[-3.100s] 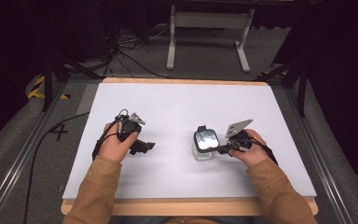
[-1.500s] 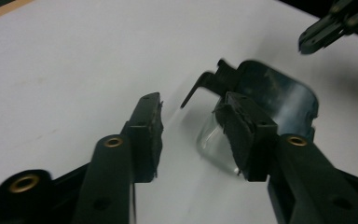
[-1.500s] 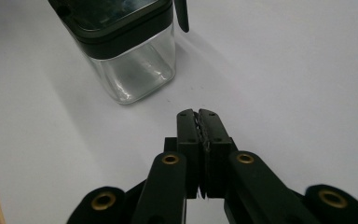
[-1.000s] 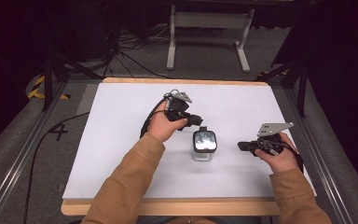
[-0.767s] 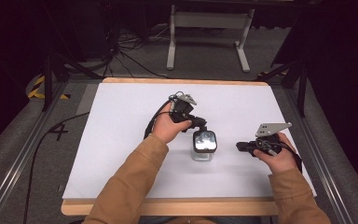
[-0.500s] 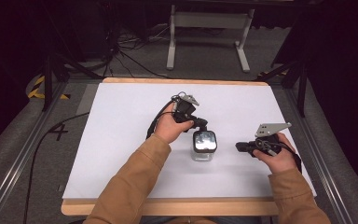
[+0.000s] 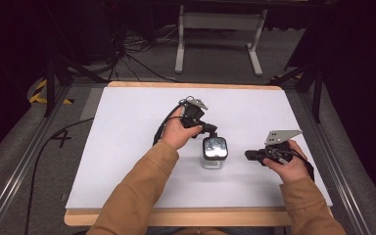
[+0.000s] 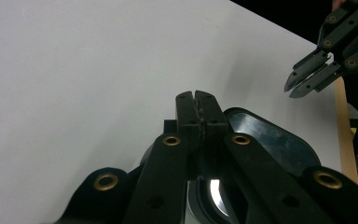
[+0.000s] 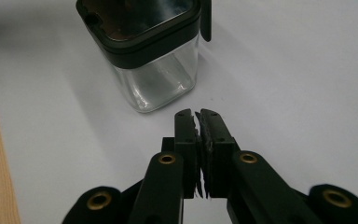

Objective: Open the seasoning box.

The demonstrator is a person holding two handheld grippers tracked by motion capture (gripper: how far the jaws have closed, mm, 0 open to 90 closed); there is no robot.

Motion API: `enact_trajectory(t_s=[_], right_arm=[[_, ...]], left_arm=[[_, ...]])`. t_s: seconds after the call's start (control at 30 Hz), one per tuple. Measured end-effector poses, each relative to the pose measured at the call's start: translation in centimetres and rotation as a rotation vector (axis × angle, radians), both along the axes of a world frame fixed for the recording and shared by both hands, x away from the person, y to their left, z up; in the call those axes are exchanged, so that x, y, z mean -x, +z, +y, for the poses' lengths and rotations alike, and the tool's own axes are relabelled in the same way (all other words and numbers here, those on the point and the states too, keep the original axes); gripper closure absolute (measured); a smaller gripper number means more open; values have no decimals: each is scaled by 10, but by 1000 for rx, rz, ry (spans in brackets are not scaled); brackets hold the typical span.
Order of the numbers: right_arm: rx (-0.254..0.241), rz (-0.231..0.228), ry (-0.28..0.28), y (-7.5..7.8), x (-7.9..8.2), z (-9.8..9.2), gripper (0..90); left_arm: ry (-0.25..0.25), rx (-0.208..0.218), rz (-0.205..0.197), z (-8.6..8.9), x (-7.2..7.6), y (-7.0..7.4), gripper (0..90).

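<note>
A small square clear jar (image 7: 213, 163) with a glossy black lid (image 7: 215, 147) stands upright on the white table (image 7: 127, 147), right of centre. My left gripper (image 7: 211, 131) is shut and empty, its tips resting at the far edge of the lid. In the left gripper view the shut gripper (image 8: 196, 99) hangs over the lid (image 8: 270, 140). My right gripper (image 7: 248, 155) is shut and hovers apart from the jar, to its right. In the right gripper view the gripper (image 9: 197, 115) points at the jar (image 9: 158, 70), with a gap between them.
The table's wooden front edge (image 7: 186, 216) runs along the person's side. A grey metal stand (image 7: 220, 22) and cables (image 7: 137, 49) lie on the floor beyond the far edge. Metal rails (image 7: 24, 161) flank the table.
The left hand crossed from the left of the table to the jar and settled at its lid. The right gripper drew away from the jar to the right.
</note>
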State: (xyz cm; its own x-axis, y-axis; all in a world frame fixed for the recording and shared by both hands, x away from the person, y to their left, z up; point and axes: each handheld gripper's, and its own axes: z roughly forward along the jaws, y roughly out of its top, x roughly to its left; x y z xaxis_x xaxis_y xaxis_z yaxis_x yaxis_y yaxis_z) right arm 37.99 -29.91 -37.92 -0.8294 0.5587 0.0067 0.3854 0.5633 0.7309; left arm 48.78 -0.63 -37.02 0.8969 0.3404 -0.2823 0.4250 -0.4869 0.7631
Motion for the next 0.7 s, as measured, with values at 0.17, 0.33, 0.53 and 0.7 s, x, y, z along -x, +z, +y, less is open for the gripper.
enact_trajectory(t_s=[0.17, 0.33, 0.53, 0.7], right_arm=[[3, -6, 17, 1, 2, 6, 864], [3, -16, 37, 2, 4, 12, 866], [0, -24, 70, 3, 6, 22, 873], [-8, -27, 100, 3, 9, 31, 881]], left_arm=[[6, -3, 2, -1, 0, 0, 898], [10, -13, 11, -1, 0, 2, 898], [9, -15, 14, -2, -1, 2, 898], [7, -10, 19, -1, -2, 1, 897]])
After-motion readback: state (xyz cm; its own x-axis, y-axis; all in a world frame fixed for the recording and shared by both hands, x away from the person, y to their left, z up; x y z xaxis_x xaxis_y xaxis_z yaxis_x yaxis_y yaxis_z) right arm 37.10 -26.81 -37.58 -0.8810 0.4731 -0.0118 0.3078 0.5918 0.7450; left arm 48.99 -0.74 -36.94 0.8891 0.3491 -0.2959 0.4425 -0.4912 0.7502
